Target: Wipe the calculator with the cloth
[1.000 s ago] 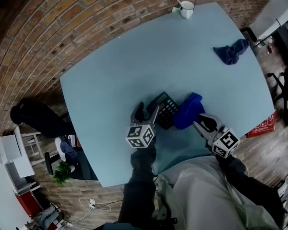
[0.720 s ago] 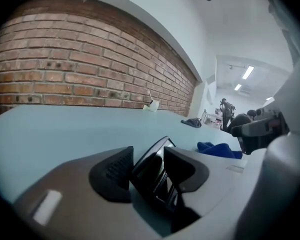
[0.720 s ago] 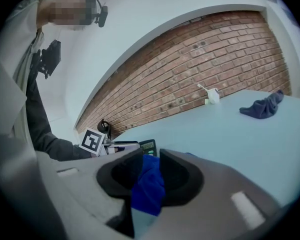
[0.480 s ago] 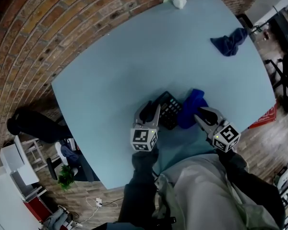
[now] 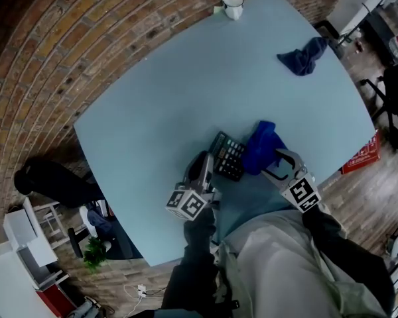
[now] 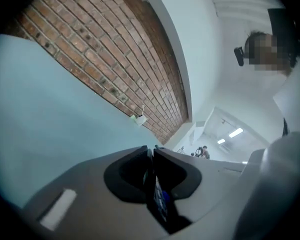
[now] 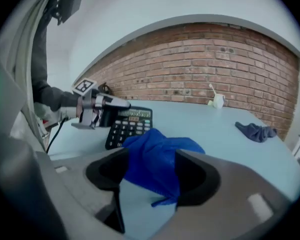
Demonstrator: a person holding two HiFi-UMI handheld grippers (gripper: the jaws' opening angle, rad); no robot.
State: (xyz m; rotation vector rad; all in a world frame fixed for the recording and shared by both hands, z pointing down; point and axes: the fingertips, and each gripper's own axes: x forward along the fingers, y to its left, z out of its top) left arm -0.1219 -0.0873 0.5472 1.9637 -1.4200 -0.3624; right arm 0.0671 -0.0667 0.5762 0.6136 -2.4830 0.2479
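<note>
Stiff, light calculator (image 5: 229, 158): left gripper (image 5: 204, 163) jaws just closed, clamping its edge. Limp cloth (image 5: 260, 144) lies loose between right gripper (image 5: 273, 164) jaws, which have just spread wide; pinch bunched middle.

Dark calculator (image 5: 227, 156) on table (image 5: 172, 78), cloth (image 5: 260, 146) apparently touching

"What's the left gripper (image 5: 206, 160) doing?"

"Its jaws have just been closing. Now they pinch the edge of the calculator (image 5: 228, 156), and it points almost level."

"And the right gripper (image 5: 272, 163)?"

"It tips downward. Its jaws have just been opening and stand wide, with the cloth (image 5: 260, 144) loose between them. Both dark-sleeved forearms reach forward, side by side."
</note>
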